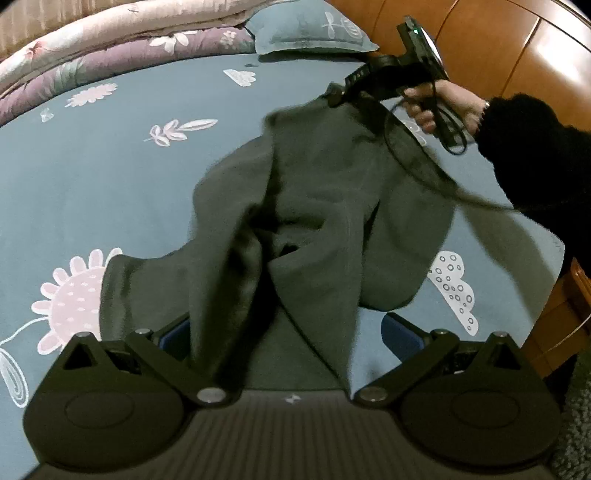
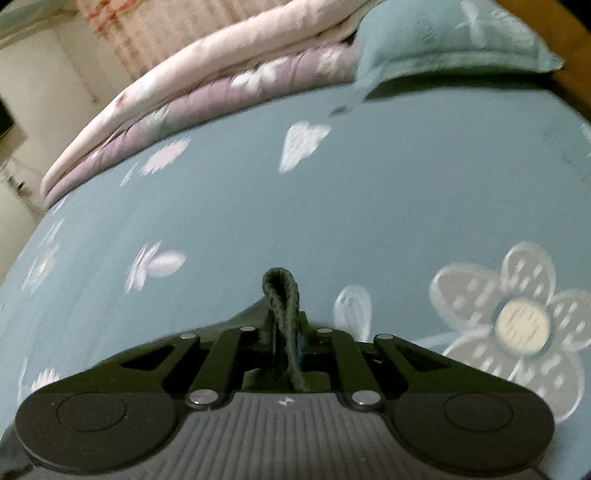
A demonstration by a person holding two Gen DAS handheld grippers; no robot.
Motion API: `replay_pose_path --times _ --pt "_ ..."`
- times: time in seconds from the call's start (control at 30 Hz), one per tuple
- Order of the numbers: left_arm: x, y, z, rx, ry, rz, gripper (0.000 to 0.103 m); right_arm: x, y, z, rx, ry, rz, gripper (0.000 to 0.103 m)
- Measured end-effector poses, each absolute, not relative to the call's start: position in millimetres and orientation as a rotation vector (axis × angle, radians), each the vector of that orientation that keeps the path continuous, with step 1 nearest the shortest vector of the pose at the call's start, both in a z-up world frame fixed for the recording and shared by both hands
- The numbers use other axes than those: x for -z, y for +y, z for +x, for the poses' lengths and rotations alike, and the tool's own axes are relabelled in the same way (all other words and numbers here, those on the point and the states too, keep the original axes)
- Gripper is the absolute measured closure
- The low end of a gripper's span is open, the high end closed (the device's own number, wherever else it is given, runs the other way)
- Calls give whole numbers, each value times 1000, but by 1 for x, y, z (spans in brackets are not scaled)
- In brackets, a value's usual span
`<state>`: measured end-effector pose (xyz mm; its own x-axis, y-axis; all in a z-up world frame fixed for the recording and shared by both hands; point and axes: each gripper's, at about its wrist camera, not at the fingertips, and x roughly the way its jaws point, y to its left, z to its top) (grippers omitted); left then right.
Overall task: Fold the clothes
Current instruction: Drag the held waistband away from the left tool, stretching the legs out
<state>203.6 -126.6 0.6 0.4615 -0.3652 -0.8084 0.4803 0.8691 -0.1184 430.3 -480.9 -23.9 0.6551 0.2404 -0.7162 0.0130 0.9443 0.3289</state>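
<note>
I am standing at a bed [image 1: 92, 177] covered in a blue-grey sheet printed with pale flowers, leaves and clouds. A dark green garment [image 1: 317, 206] is hanging in the air above the sheet, stretched between my two grippers, with its lower folds and one sleeve drooping toward the sheet on the left.

My left gripper [image 1: 291, 332] is sitting wide, its two blue pads far apart, and the garment is draping down through the gap between them, so I cannot tell whether it is actually pinching any cloth.

In the left wrist view, my right gripper [image 1: 334, 96] is gripping the far top edge of the garment, held by my right hand [image 1: 439, 107], which is coming out of a black sleeve [image 1: 532, 147]. A black cable [image 1: 413, 155] is looping down from it across the cloth.

In the right wrist view, the right gripper [image 2: 284, 332] is closed narrow on a rolled edge of the garment [image 2: 281, 291], which is poking up in a loop just past the fingertips.

A folded pink and purple quilt [image 1: 110, 48] is lying along the far side of the bed, and a blue-grey pillow [image 1: 306, 27] is lying beside it. Curved wooden panels [image 1: 498, 55] are rising behind the pillow. The right wrist view is blurred
</note>
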Motion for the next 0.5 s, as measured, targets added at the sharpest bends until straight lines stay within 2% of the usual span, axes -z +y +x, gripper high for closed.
replay_pose_path --times 0.17,0.2,0.23,0.3,0.37,0.5 --pt "-1 -123 204 513 960 125 1 33 -501 450 -31 905 308 91" --pt "-1 -123 204 513 963 125 1 41 -501 452 -17 928 294 89" --pt "0 -123 205 512 965 126 1 45 -501 451 -12 939 298 81" --pt "0 -122 206 512 968 126 1 52 -502 449 -6 957 316 80" --pt "-1 -122 207 513 968 127 1 60 -504 447 0 974 334 74" --pt "-3 -122 212 528 957 119 1 42 -514 393 -15 903 391 55"
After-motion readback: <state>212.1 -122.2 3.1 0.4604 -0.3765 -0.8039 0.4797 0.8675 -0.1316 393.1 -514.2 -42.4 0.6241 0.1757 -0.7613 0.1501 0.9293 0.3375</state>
